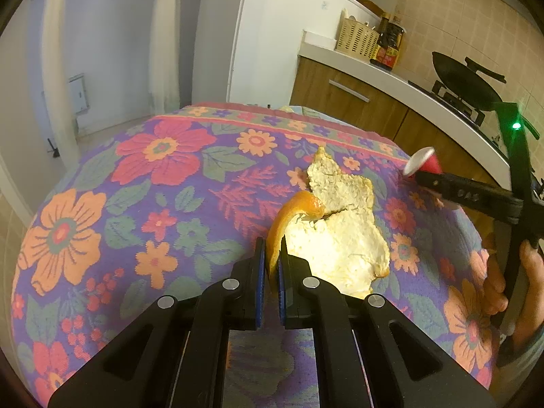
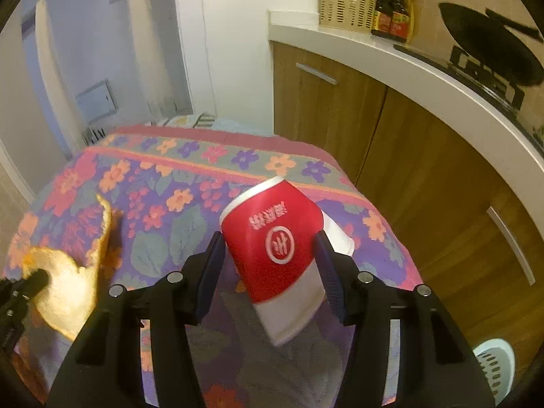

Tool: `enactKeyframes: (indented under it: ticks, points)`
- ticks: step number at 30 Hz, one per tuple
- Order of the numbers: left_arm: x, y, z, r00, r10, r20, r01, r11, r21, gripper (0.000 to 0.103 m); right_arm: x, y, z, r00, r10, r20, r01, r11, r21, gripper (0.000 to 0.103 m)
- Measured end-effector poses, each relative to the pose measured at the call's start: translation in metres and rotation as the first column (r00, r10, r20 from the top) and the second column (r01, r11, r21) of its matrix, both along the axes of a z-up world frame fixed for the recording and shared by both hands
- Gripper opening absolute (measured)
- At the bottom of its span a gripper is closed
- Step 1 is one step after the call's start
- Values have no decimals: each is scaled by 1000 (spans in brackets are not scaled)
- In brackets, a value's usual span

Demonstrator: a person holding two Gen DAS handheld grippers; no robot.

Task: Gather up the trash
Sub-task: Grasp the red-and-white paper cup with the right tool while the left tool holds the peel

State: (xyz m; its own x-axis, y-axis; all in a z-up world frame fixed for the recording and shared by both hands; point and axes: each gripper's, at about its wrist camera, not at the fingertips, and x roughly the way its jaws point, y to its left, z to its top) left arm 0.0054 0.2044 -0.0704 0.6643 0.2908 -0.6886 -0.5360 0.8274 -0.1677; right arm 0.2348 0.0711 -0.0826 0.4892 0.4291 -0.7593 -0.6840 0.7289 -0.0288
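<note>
A large piece of orange peel (image 1: pixel 340 238), white side up, hangs just above the floral tablecloth (image 1: pixel 153 204), and my left gripper (image 1: pixel 272 248) is shut on its curled orange edge. In the right wrist view the same peel (image 2: pixel 64 285) sits at the far left with a left fingertip (image 2: pixel 34 278) on it. A red and white paper cup (image 2: pixel 272 241) lies tilted, rim away from the camera, between the pads of my right gripper (image 2: pixel 268 238), which touch both its sides. From the left wrist view the cup (image 1: pixel 423 165) shows at the tip of the right gripper's finger (image 1: pixel 459 193), held by a hand (image 1: pixel 530 272).
A white counter (image 2: pixel 408 68) over wooden cabinets (image 2: pixel 425 156) runs along the right, close to the table's edge. On it stand a woven basket (image 2: pixel 343 3), sauce bottles (image 2: pixel 394 10) and a black wok (image 2: pixel 493 47). A pale blue plastic basket (image 2: pixel 493 367) sits on the floor at lower right.
</note>
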Motion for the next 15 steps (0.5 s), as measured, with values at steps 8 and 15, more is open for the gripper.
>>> enactKeyframes:
  ticks: [8, 15]
  points:
    - [1, 0, 0, 1000, -13, -4, 12, 1000, -6, 5, 1, 11, -7, 1000, -2, 20, 3, 999, -42, 51]
    - [5, 2, -4, 999, -27, -27, 27, 999, -29, 13, -4, 26, -13, 996, 24, 89, -12, 992, -128, 61]
